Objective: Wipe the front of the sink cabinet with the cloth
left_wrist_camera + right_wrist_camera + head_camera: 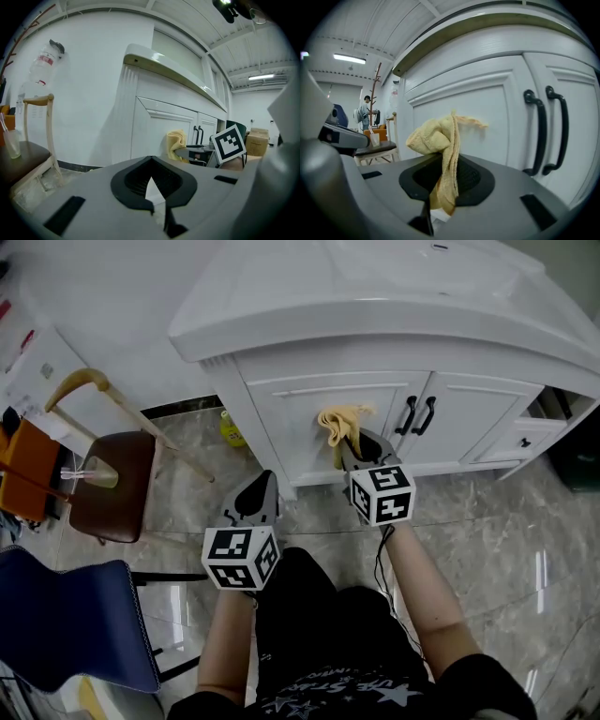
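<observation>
A yellow cloth (339, 421) (440, 145) is pinched in my right gripper (357, 443) (440, 187) and bunches up against the left door (333, 418) (483, 122) of the white sink cabinet (394, 352), left of the two black handles (417, 414) (546, 131). My left gripper (253, 500) (152, 187) hangs lower and to the left, in front of the cabinet's left corner, jaws shut with nothing in them. In the left gripper view the cloth (177, 143) and the right gripper's marker cube (229, 143) show against the cabinet front.
A wooden chair with a brown seat (117, 479) stands at the left with a plastic cup (94, 472) on it. A blue chair (66, 624) is at the lower left. A small drawer with a black knob (525, 442) sits at the cabinet's right. The floor is glossy marble tile (525, 549).
</observation>
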`<state>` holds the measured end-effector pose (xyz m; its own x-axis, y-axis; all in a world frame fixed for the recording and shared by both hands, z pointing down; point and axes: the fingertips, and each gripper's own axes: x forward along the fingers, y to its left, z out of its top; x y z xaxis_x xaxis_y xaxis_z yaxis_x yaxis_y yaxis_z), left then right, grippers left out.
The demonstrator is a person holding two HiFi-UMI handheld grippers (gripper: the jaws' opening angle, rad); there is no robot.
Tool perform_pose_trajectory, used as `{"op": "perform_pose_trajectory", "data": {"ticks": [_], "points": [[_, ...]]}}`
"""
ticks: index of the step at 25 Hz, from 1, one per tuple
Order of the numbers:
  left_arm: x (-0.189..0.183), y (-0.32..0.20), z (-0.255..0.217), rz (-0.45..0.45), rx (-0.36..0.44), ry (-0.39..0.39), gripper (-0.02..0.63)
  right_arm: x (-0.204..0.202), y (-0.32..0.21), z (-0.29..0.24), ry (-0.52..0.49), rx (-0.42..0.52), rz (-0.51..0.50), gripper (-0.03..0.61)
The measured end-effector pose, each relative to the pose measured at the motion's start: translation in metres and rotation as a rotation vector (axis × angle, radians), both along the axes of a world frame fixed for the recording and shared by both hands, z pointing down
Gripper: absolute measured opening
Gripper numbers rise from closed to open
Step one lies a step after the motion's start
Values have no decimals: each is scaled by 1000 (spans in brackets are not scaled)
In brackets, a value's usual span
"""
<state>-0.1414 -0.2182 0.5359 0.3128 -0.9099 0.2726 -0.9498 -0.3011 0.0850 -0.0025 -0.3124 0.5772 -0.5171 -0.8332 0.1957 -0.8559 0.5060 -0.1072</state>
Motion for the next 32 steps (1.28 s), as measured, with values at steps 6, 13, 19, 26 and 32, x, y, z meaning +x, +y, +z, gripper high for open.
{"op": "perform_pose_trajectory", "data": {"ticks": [6, 13, 19, 26, 32], "points": [[22, -6, 1, 42, 0, 6, 14, 67, -3, 6, -27, -24, 155, 84], [33, -8, 6, 73, -6, 14, 14, 92, 0, 20, -9, -29, 235, 83], [8, -5, 21, 19, -27, 0, 14, 56, 12, 41, -10, -40, 167, 83], [-31, 5, 46, -64, -69, -4, 14, -48, 30, 71, 54, -14, -87, 83], [-44, 12, 64, -92, -101, -2, 14, -115, 33, 89, 105, -14, -226, 83]]}}
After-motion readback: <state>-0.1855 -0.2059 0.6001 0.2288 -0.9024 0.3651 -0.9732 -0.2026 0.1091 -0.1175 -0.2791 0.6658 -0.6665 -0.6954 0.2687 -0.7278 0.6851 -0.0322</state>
